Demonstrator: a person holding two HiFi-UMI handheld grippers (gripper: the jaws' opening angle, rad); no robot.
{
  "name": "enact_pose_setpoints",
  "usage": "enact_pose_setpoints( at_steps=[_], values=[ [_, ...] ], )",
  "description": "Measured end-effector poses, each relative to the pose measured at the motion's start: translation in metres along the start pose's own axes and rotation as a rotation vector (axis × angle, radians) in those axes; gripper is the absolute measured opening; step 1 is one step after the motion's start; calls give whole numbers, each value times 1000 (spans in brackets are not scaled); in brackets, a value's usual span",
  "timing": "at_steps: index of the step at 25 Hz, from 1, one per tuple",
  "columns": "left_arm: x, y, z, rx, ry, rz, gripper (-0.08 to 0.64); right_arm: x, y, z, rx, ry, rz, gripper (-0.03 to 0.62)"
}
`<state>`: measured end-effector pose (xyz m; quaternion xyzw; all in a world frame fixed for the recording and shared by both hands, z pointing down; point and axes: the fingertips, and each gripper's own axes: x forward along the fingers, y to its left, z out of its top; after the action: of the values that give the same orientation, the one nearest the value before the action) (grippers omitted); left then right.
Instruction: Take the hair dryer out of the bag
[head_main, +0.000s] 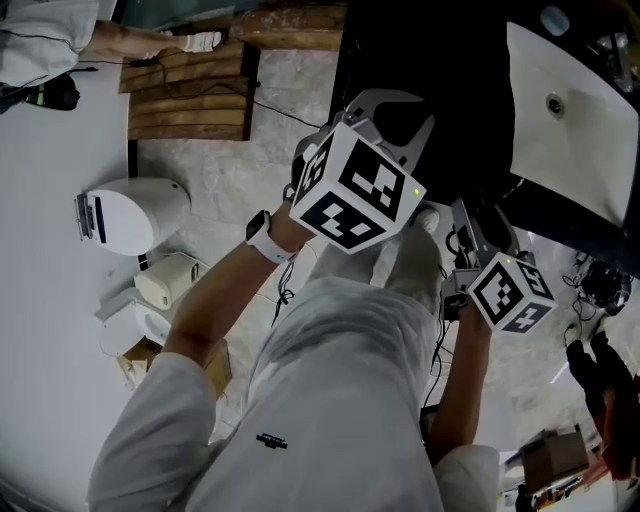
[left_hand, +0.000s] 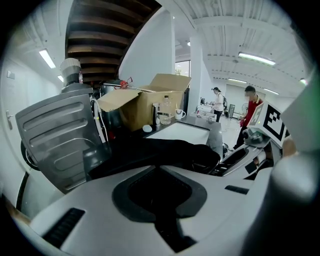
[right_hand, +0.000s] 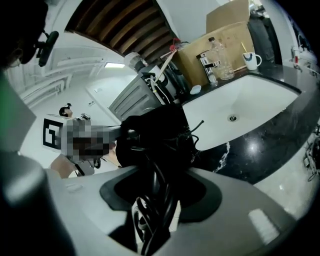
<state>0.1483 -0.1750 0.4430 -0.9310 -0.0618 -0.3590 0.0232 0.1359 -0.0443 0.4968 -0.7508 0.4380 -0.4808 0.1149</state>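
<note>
In the left gripper view a black bag (left_hand: 165, 150) lies on the counter, and my left gripper (left_hand: 160, 165) is shut on its fabric. From the right gripper view, the same bag (right_hand: 160, 127) is a dark heap beside the sink. Out of it runs the hair dryer's black coiled cord (right_hand: 157, 200), and my right gripper (right_hand: 155, 170) is shut on that bundle. The dryer's body is hidden in the dark mass. In the head view the left gripper (head_main: 400, 125) reaches over the black counter, with the right gripper (head_main: 468, 232) lower and to its right.
A white sink (head_main: 570, 110) is set into the black marble counter (right_hand: 270, 145). A cardboard box (left_hand: 150, 100), a bottle and a mug (right_hand: 251, 60) stand behind it, next to a grey appliance (left_hand: 60, 135). White devices (head_main: 135, 215) sit on the floor. People (left_hand: 250, 102) stand far off.
</note>
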Motion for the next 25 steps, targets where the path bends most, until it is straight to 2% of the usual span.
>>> enact_pose_setpoints(
  at_steps=[12, 18, 25],
  values=[
    [-8, 3, 0, -10, -6, 37, 26, -32, 8, -15, -18, 0, 100, 212],
    [-8, -1, -11, -99, -16, -2, 28, -47, 7, -25, 18, 11, 150, 212],
    [-8, -7, -18, -116, -22, -3, 28, -65, 17, -35, 55, 3, 228, 212]
  ],
)
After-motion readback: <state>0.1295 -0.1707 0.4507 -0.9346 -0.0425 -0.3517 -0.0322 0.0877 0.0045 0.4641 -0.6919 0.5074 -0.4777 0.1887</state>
